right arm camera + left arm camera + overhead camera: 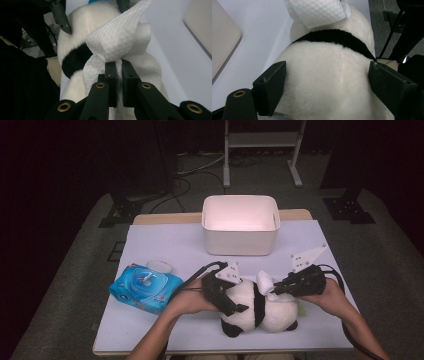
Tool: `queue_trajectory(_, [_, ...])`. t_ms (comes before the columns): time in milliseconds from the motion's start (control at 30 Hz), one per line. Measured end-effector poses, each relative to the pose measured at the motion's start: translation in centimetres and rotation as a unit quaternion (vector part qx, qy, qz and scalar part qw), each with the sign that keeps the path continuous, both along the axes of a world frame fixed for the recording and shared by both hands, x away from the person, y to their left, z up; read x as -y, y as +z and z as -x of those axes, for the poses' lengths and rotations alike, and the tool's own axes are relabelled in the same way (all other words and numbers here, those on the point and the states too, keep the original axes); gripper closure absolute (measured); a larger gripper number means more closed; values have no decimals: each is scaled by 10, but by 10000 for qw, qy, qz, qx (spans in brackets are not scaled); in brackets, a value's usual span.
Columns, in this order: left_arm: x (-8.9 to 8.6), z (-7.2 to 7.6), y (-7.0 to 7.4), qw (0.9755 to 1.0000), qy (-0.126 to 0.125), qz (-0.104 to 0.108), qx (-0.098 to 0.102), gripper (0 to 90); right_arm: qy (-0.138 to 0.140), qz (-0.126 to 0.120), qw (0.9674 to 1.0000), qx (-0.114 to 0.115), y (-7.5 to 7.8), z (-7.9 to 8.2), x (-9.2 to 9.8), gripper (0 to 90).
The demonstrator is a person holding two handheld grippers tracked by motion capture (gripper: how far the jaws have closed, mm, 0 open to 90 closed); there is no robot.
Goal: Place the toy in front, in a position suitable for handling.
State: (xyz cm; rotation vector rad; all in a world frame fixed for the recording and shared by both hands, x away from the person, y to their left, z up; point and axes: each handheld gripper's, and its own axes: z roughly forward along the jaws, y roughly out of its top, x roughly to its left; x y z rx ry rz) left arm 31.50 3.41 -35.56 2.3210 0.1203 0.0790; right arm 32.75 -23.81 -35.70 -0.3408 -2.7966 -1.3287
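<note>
A black and white plush panda (260,307) lies near the table's front edge. My left gripper (227,295) clasps its white body, one black jaw pressed into the fur on each side (329,80). My right gripper (277,290) comes in from the right over the panda's back. Its jaws are shut on a crumpled white wipe (117,37), which hangs just above the panda's black band (75,62). The same wipe (317,11) shows at the top of the left gripper view, beyond the band.
A white plastic bin (240,225) stands at the back of the white mat (165,245). A blue pack of wet wipes (145,287) lies to the left, with a small white lid (159,266) behind it. A person's forearms enter from the bottom edge.
</note>
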Motion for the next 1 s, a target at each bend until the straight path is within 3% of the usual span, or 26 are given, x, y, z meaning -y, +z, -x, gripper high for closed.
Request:
queue_trajectory(133, [-5, 0, 1, 9999, 17, 104, -2, 154, 92, 79, 9999, 19, 0, 2, -9, 842])
queue_trajectory(300, [-19, 3, 4, 9994, 14, 335, 30, 154, 14, 81, 9999, -62, 0, 0, 1, 842])
queue_trajectory(433, [-31, 6, 3, 9994, 35, 332, 5, 154, -30, 100, 9999, -39, 0, 1, 3, 840])
queue_trajectory(600, [-42, 9, -8, 9992, 102, 371, -64, 155, -83, 104, 9999, 28, 1, 3, -2, 838])
queue_trajectory(767, [-39, 8, -15, 9980, 114, 602, -183, 178, 22, 181, 9998, 70, 4, 7, -18, 838])
queue_trajectory(1000, [-25, 5, -14, 9988, 71, 485, -88, 184, 178, 313, 9992, 147, 11, 2, -37, 839])
